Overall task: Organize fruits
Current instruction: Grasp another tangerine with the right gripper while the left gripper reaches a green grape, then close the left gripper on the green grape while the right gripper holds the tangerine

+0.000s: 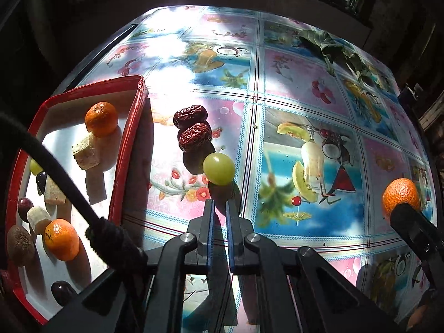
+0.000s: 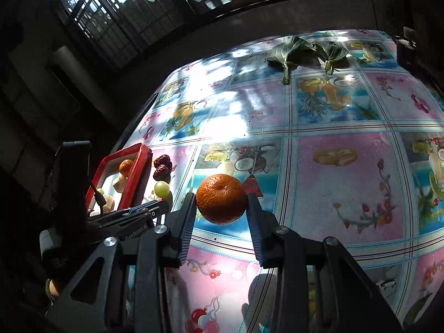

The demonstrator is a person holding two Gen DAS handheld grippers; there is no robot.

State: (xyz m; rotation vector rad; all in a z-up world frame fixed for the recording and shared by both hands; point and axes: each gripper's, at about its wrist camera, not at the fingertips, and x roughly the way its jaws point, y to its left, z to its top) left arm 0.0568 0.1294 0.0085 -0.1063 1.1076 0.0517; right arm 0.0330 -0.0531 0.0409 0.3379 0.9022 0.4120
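Observation:
A red tray [image 1: 130, 144] at the left holds two tangerines [image 1: 101, 118], banana pieces [image 1: 86, 152], dark grapes and other fruit. Two red dates [image 1: 191, 116] and a green grape [image 1: 219, 168] lie on the tablecloth just right of the tray. My left gripper [image 1: 219, 208] is nearly shut and empty, just short of the green grape. My right gripper [image 2: 220, 202] is shut on a tangerine [image 2: 221, 198], held above the table; it shows at the right of the left wrist view [image 1: 401, 197]. The tray also shows in the right wrist view [image 2: 137, 172].
The table has a glossy fruit-print cloth [image 1: 305, 97]. Green leaves [image 2: 302, 52] lie at its far edge. A dark wall and barred window [image 2: 125, 8] stand behind the table. A black cable [image 1: 63, 183] crosses over the tray.

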